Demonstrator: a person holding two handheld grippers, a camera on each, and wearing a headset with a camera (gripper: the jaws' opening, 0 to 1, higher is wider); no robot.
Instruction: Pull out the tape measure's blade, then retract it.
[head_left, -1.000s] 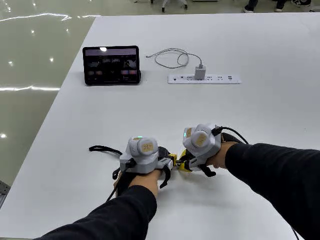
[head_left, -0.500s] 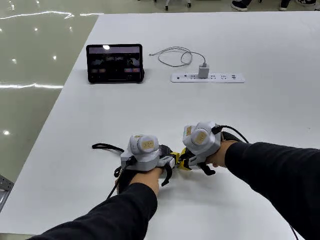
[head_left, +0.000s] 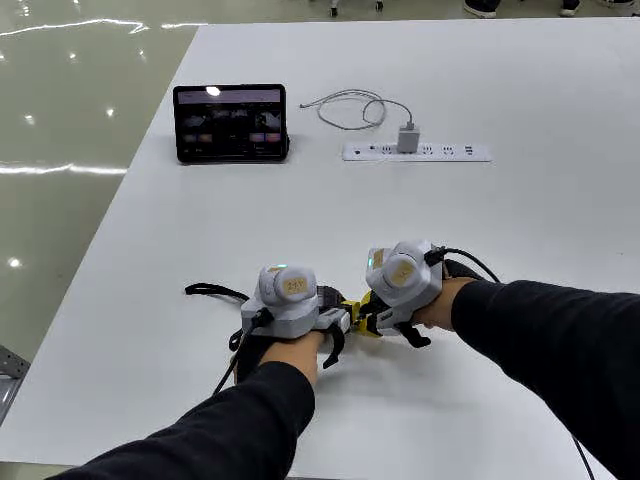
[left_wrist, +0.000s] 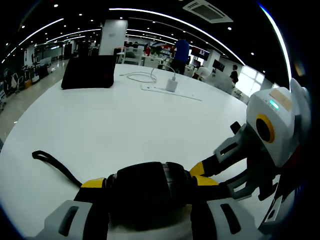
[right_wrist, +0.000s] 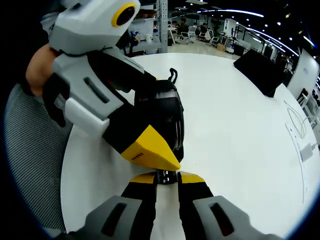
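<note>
A black tape measure (left_wrist: 150, 200) sits on the white table (head_left: 500, 230), and my left gripper (left_wrist: 150, 181) is shut on its body, one yellow-tipped jaw on each side. Its black wrist strap (left_wrist: 50, 166) trails off to the left. My right gripper (right_wrist: 166, 178) faces the case (right_wrist: 165, 112) from the other side, shut on the small metal blade hook at the case's mouth. In the head view the left gripper (head_left: 340, 316) and the right gripper (head_left: 363, 318) meet tip to tip near the table's front, with the tape measure (head_left: 328, 298) between them. Almost no blade is out.
A dark tablet (head_left: 231, 122) stands at the back left. A white power strip (head_left: 416, 152) with a charger and a coiled cable (head_left: 350, 108) lies behind. The table's left edge (head_left: 130, 190) drops to a glossy floor. Bare tabletop stretches to the right.
</note>
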